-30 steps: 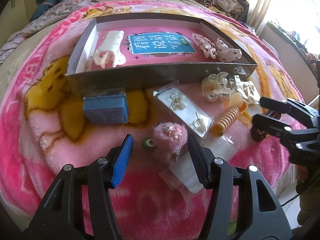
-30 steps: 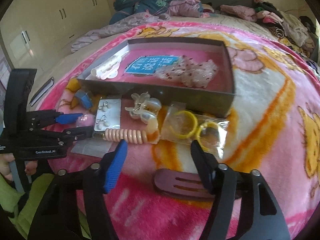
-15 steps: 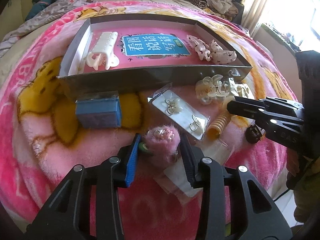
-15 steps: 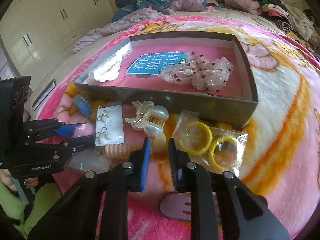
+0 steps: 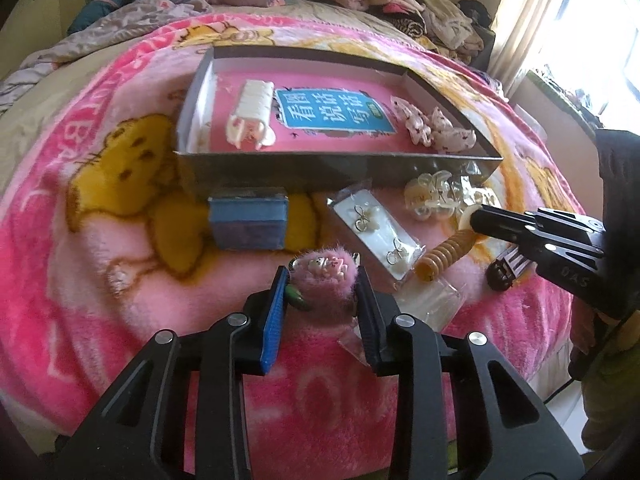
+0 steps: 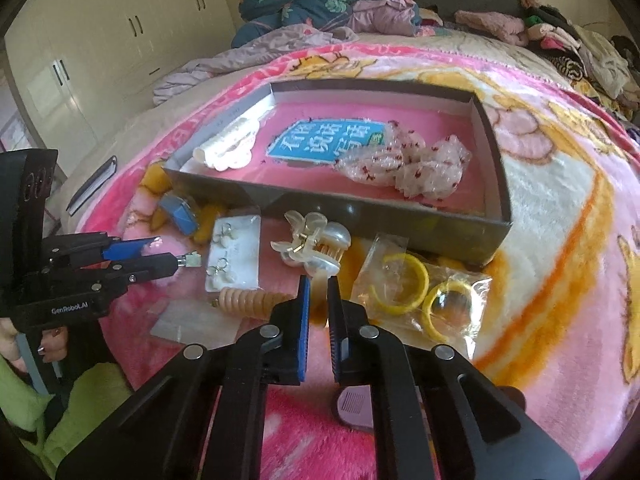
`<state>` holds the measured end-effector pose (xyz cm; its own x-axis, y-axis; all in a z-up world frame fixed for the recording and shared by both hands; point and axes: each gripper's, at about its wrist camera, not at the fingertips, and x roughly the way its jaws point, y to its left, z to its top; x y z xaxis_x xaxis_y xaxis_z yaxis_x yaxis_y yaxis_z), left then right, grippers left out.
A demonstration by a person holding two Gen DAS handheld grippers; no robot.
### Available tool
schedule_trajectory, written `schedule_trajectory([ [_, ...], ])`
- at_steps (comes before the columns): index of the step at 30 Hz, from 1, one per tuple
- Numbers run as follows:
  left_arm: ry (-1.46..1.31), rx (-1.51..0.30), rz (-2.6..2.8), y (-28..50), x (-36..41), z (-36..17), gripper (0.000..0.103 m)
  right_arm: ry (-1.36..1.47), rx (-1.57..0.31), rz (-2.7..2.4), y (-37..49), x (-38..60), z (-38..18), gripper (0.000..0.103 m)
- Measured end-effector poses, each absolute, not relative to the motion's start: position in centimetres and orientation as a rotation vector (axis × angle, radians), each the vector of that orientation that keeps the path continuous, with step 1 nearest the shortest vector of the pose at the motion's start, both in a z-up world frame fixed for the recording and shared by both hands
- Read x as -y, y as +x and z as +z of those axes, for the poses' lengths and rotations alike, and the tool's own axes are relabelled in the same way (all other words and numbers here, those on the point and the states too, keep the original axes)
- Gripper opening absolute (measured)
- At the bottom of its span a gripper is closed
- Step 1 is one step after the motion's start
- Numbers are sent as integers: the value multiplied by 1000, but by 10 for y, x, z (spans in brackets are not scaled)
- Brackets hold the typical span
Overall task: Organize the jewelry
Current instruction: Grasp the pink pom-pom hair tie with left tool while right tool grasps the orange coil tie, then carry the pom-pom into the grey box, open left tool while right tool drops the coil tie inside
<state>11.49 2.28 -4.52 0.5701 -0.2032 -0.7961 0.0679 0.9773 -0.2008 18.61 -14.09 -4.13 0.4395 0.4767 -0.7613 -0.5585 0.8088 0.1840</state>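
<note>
Left claw (image 5: 320, 280): you have it clamped on the pink pom clip (image 5: 324, 280), both pads pressed into the fluff; whether the clip is off the blanket (image 5: 100, 280) I cannot tell.
Right claw (image 6: 318, 292): narrowed to a thin gap around the end of the spiral tie (image 6: 250, 302); from its own camera I cannot tell if the pads actually grip it.
Box (image 5: 320, 166): open on the bed, just beyond the loose pieces.
Done: you already have two things in the box, a white claw clip (image 5: 252, 120) at its left end and a bag of spotted bows (image 6: 404, 168) at its right.
Left on the blanket: earring card (image 5: 376, 232), blue case (image 5: 248, 224), clear hair claw (image 6: 314, 248), bag of yellow rings (image 6: 420, 292), a dark clip (image 5: 506, 274) and an empty-looking clear bag (image 5: 428, 300), all near the box front.
Progress: I judge you under halfway, with far more outside than in.
Next: carry the pom clip over the front wall and let go; lots of floor space is free in the middle.
</note>
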Motion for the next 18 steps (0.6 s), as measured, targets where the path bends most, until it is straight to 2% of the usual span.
schedule_trajectory([
  [18,-147,-881,-145,116,-31,-6,24,-78,-787,596,185,164,11,6],
])
